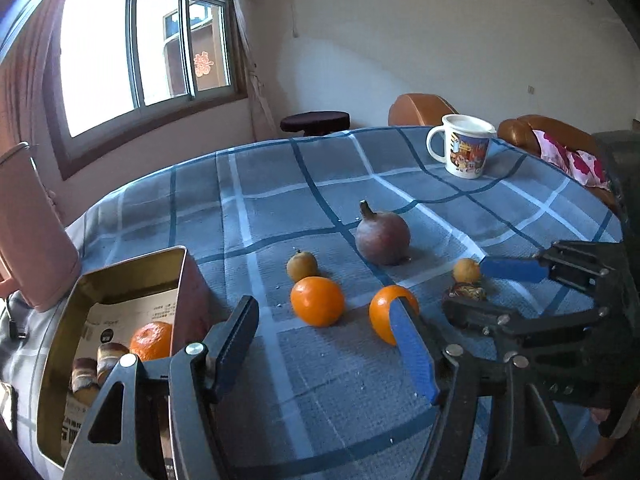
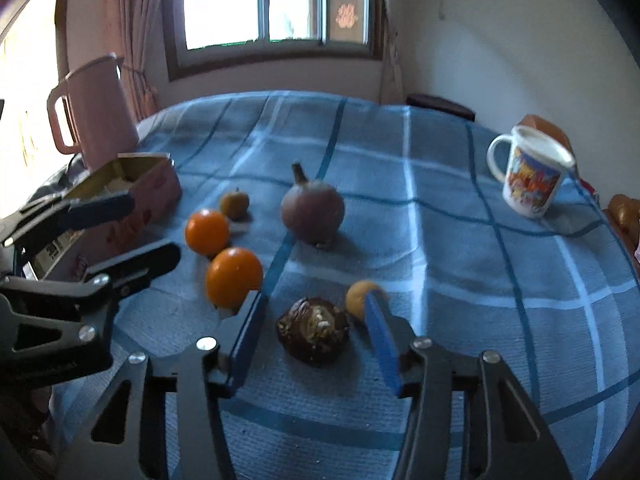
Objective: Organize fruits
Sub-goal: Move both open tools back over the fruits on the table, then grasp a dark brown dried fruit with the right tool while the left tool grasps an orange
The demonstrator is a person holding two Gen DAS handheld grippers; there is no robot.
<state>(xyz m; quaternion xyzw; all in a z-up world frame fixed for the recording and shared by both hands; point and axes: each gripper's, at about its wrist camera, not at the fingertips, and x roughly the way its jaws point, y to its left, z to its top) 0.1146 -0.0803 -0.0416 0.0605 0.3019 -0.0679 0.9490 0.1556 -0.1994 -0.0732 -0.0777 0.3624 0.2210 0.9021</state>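
Jaws of our left gripper (image 1: 332, 340) stand wide and empty; jaws of our right gripper (image 2: 316, 336) straddle a dark wrinkled fruit (image 2: 313, 336) on the desk (image 2: 460, 240), not pressing it. Oranges (image 2: 234, 277) lie beside.

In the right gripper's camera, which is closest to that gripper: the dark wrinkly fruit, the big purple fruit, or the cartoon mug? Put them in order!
From the right gripper, nearest first:
1. Dark wrinkly fruit: on the cloth right between its open fingers.
2. Big purple fruit: farther back, mid-table.
3. Cartoon mug: farthest, at the table's far right edge.
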